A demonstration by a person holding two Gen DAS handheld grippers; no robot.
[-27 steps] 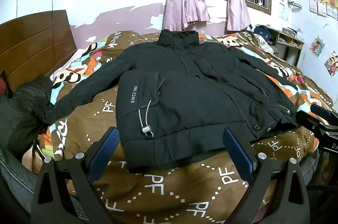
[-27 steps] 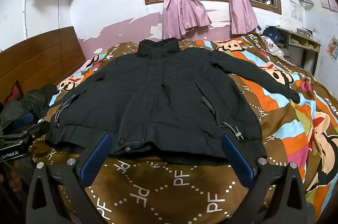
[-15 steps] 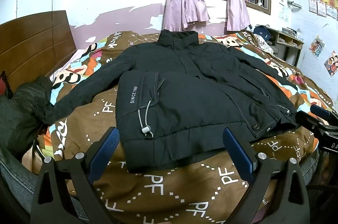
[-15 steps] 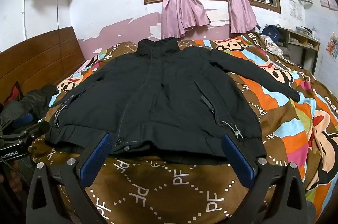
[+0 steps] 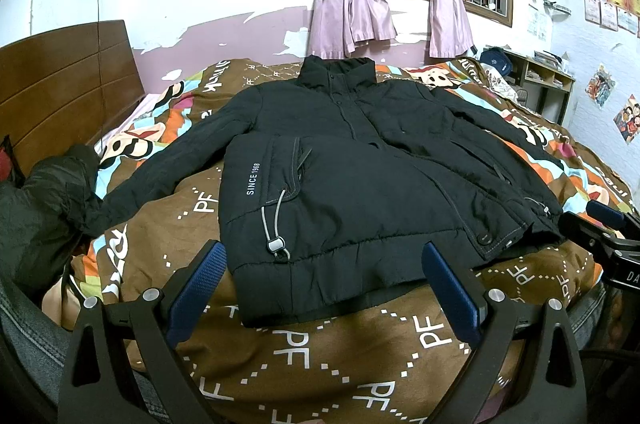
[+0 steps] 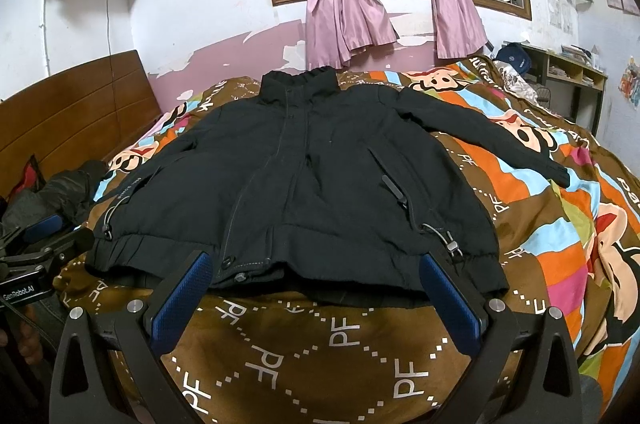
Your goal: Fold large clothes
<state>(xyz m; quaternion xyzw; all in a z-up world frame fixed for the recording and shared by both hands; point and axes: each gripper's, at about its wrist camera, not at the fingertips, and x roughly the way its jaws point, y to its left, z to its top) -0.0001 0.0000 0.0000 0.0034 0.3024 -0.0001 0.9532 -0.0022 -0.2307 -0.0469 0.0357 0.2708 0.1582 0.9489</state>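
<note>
Bedroom, bed (image 5: 360,356) under brown cartoon-print quilt, pink curtains (image 6: 348,12) knotted at barred window behind. Your left tool (image 5: 324,288) jaws spread wide, nothing between pads, hovering just short of jacket hem. Your right tool (image 6: 316,300) same: wide apart, empty, at hem's near edge. Black jacket (image 5: 360,180) lies flat on quilt, front up, collar toward window, both sleeves spread out sideways. Dark bundle of clothing (image 5: 44,208) near wooden headboard (image 5: 64,84), at left sleeve end.
</note>
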